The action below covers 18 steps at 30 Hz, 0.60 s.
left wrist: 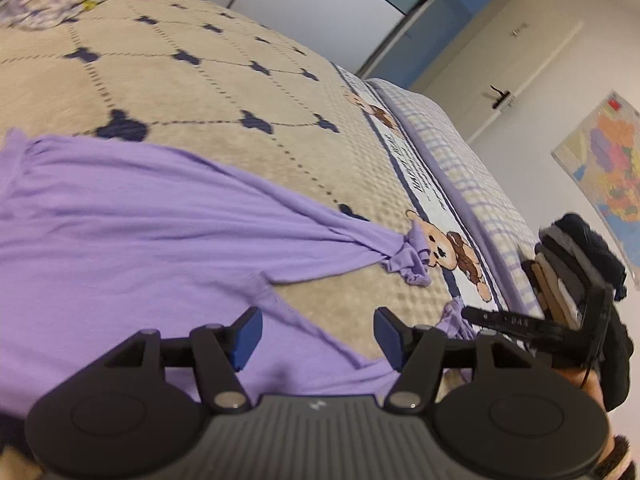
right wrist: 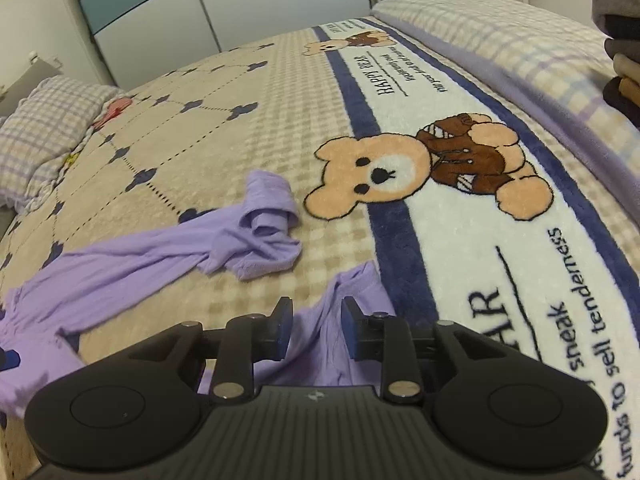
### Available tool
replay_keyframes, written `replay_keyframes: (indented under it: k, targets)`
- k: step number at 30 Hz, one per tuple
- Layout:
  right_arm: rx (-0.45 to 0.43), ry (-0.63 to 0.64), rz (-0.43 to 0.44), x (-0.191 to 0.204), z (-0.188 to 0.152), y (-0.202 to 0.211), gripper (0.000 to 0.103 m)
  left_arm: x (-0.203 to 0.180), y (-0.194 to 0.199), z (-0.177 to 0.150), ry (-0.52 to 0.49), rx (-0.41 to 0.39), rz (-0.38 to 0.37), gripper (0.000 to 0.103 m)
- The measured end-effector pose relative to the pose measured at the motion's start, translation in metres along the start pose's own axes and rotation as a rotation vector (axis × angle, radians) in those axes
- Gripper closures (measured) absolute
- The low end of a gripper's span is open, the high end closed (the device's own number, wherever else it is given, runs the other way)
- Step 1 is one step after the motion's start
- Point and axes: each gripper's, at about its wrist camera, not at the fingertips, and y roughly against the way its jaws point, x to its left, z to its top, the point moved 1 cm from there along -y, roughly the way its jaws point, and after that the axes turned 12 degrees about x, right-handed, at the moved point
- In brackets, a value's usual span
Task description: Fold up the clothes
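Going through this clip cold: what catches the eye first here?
A lilac garment sprawls across the beige checked blanket, one sleeve bunched beside a printed teddy bear. Both grippers hover open over it, left gripper above the body, right gripper above a lower corner.
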Motion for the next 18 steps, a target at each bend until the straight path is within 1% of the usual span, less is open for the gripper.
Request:
replay_keyframes:
  k: [6, 10, 12, 15, 18]
  targets:
    - [0.012, 0.08, 0.045, 0.016, -0.023, 0.015, 0.074, 0.027, 0.03, -0.018, 0.085, -0.025, 0.004, 0.04]
    - [0.043, 0.111, 0.077, 0.023, -0.036, 0.017, 0.074, 0.044, 0.04, -0.03, 0.156, -0.016, -0.008, 0.04]
    - [0.061, 0.102, 0.099, 0.023, -0.041, 0.017, 0.074, 0.05, 0.045, -0.035, 0.182, -0.009, -0.026, 0.04]
    - [0.095, 0.061, 0.145, 0.021, -0.047, 0.014, 0.074, 0.053, 0.049, -0.043, 0.195, -0.008, -0.034, 0.04]
    - [0.136, -0.008, 0.221, 0.016, -0.052, 0.004, 0.074, 0.054, 0.051, -0.051, 0.208, -0.006, -0.036, 0.04]
